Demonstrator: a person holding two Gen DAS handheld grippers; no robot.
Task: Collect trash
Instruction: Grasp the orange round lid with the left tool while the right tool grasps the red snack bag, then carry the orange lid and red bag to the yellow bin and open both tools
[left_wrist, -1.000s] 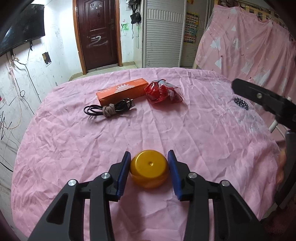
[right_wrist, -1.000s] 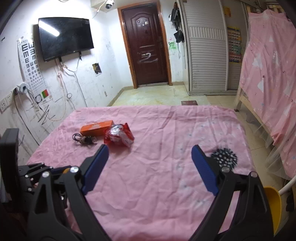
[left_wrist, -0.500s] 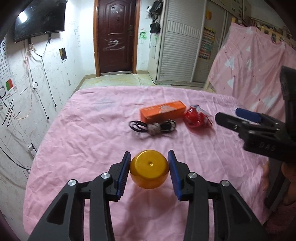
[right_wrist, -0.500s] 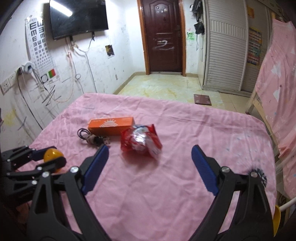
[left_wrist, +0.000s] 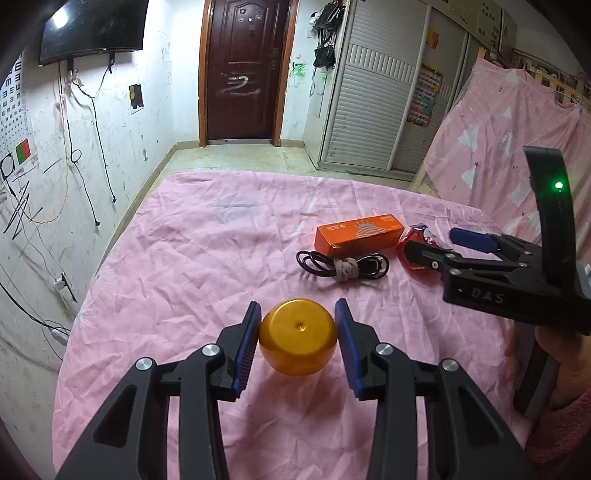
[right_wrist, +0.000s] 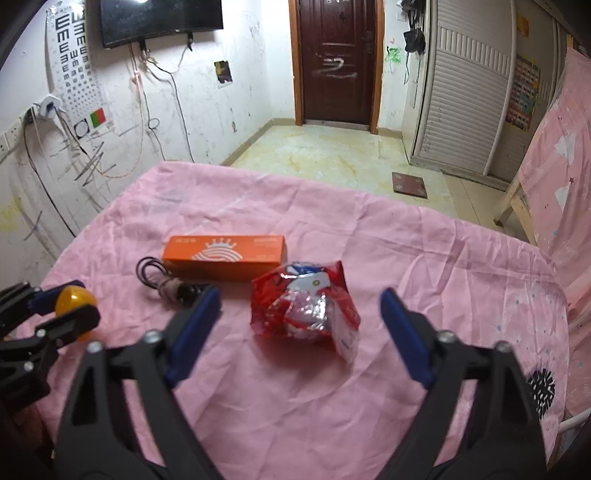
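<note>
The left gripper (left_wrist: 298, 334) pinches a yellow cap (left_wrist: 297, 336) between its blue pads, above the pink cloth (left_wrist: 207, 258). The right gripper (right_wrist: 299, 321), its jaws spread and just closing, frames a crumpled red wrapper (right_wrist: 304, 308) without touching it; beyond lie a coiled cable (right_wrist: 168, 282) and an orange box (right_wrist: 223, 253).

In the left wrist view, the right gripper (left_wrist: 436, 247) is covering most of the red snack bag (left_wrist: 415, 236). In the right wrist view, a blue fingertip (right_wrist: 201, 314) is hiding one end of the black cable (right_wrist: 155, 275). The orange box (right_wrist: 225, 251) print is proving too small to read.
</note>
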